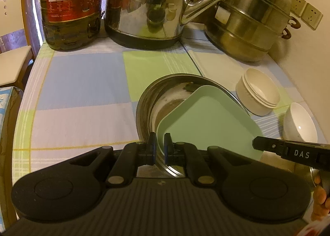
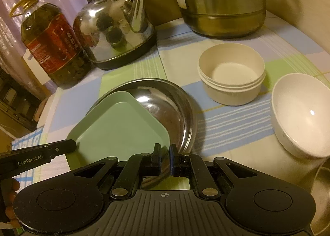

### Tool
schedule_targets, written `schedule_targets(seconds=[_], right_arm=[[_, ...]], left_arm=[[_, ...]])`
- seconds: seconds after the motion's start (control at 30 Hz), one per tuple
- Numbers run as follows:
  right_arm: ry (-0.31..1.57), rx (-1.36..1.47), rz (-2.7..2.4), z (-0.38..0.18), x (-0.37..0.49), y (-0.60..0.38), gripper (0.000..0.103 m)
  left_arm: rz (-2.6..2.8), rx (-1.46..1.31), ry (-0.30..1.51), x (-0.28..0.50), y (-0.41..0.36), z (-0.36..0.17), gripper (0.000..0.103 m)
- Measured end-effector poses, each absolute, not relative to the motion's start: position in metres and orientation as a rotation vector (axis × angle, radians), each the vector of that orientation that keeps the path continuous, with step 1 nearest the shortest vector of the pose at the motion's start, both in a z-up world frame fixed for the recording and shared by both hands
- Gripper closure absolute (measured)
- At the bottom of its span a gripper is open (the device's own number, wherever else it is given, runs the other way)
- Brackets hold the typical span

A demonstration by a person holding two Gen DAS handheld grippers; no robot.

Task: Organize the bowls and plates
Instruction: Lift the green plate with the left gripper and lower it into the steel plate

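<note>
both tools pinch the dish rims
left tool (image 1: 160,145) and right tool (image 2: 165,153) clamp green plate (image 1: 208,120) and steel plate (image 2: 175,108) together over the bench (image 1: 82,83).

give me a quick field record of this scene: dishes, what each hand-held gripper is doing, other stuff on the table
green plate: square, lying inside the steel basin
left hand-held gripper: shut on the near rims of plate and basin
right hand-held gripper: shut on the same pair's rim
loose bowls: cream tub, white bowl, both empty, right of the basin
back of table: oil bottle, kettle, steamer pot
surface: checked tablecloth
</note>
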State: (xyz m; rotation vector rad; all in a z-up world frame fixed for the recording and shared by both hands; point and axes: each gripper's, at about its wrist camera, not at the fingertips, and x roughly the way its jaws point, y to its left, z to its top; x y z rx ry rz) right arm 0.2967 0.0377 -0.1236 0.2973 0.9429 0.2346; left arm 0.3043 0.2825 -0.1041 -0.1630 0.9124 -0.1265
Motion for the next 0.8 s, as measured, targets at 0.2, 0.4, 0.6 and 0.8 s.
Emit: schedule_targets(seconds=[0.2,0.4,0.6,0.8], right_arm=[[0.951,0.285,0.215,-0.132,0.313,0.039,0.095],[0.97,0.281,0.205,-0.141,0.325,0.043,0.095],[0.991,0.281,0.191,-0.15,0.331,0.045,0.095],[0.997,0.271,0.182,-0.155,0.333,0.045,0.095]], left_arm=[[-0.123,-0.155,0.924,0.323,0.281,-0.112,0.097],[-0.116,-0.161,0.95,0.335,0.282,-0.122,0.097],[-0.115,-0.156,0.967,0.344,0.281,-0.13,0.097],[-0.111,-0.16,0.973,0.349,0.28,-0.134,0.097]])
